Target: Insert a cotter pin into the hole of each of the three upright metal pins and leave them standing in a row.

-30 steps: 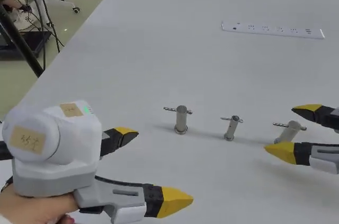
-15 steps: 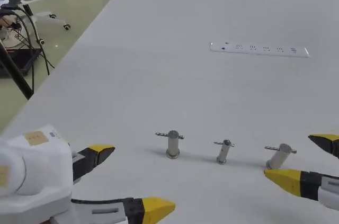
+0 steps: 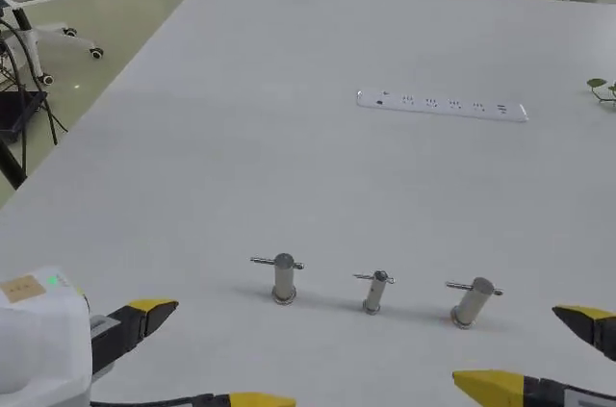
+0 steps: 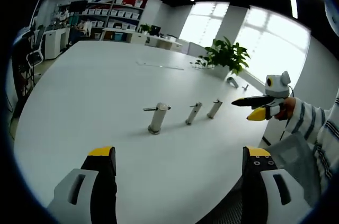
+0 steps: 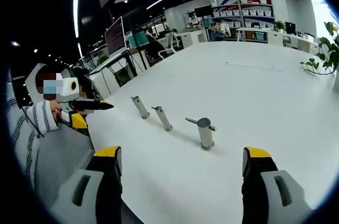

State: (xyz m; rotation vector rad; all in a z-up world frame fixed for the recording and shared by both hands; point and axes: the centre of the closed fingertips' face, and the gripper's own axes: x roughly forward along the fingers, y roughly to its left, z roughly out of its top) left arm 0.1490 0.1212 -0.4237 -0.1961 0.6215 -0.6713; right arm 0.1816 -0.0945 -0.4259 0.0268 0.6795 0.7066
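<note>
Head view. Three short grey metal pins stand in a row on the white surface (image 3: 192,138), near its front edge: left pin (image 3: 283,279), middle pin (image 3: 374,292), right pin (image 3: 471,300). Each rests on a small flared base and has a thin cotter pin through its top, sticking out sideways. The middle pin is slimmer than the other two. A power strip (image 3: 441,105) lies well behind them. Your left tongs (image 3: 197,354) sit low on the left and your right tongs (image 3: 539,349) low on the right. Both are spread wide and hold nothing.

Left gripper view. The yellow tips of your left tongs (image 4: 179,152) are wide apart over bare surface, and the row runs away from them with the left pin (image 4: 158,118) closest. Beyond the far pin your other hand (image 4: 288,108) holds the right tongs (image 4: 262,107), spread.

Right gripper view. The tips of your right tongs (image 5: 183,155) are wide apart, with the right pin (image 5: 204,133) closest and well short of them. The left tongs (image 5: 90,110) show beyond the row's far end.

Change. A second ago the right pin stood between the tips of your right tongs; now they are clear of it, off to its right. Your head has tipped up, so the row sits lower in the picture. The pins are unmoved.
</note>
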